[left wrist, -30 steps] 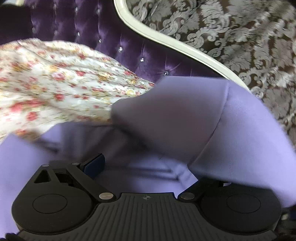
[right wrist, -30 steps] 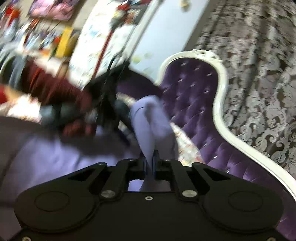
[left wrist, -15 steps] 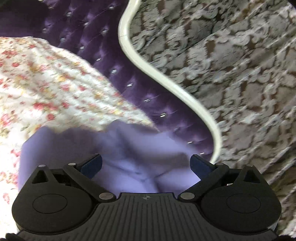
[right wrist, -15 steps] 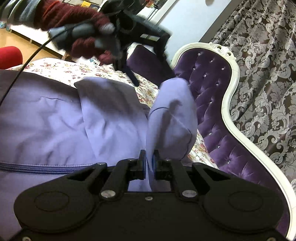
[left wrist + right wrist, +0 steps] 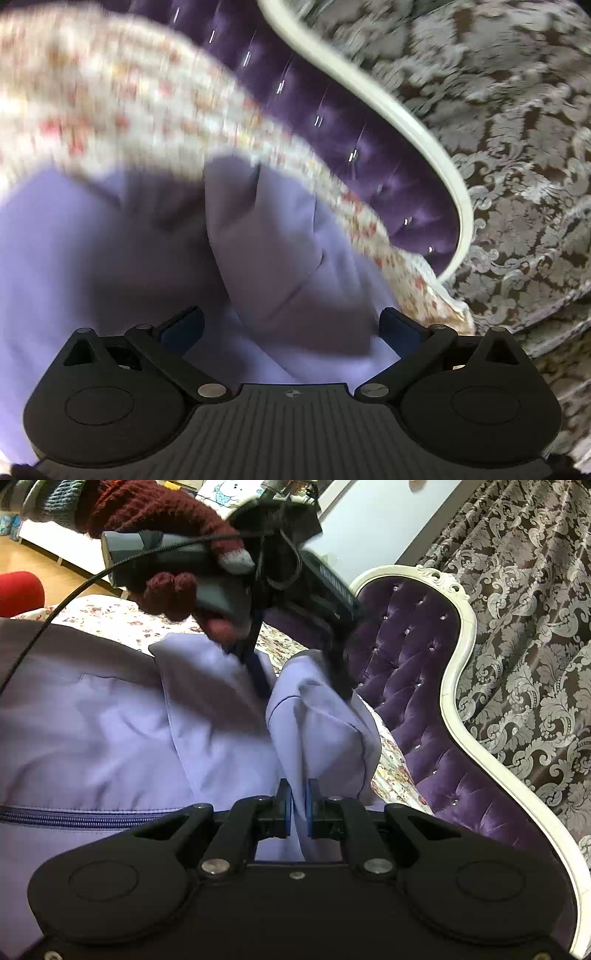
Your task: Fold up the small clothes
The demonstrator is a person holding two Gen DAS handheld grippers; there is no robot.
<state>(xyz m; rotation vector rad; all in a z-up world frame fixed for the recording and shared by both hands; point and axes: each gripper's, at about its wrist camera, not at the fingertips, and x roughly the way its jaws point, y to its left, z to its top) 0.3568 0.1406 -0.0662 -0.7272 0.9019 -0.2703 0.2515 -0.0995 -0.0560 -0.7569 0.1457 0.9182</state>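
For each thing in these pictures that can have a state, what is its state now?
Right gripper: shut on a raised fold of the garment.
Left gripper: open, over the garment, gripping nothing.
Garment: lilac, lying on the sheet, partly folded, one part lifted.
Zipper: closed along the stretch in view.
Sheet: floral, spread under the garment.
Gloved hand: wrapped around the left gripper's handle.

Purple tufted headboard with a curvy white frame, brown-and-silver damask curtain behind it, floral bedsheet (small red blooms), wooden floor, pale wall.
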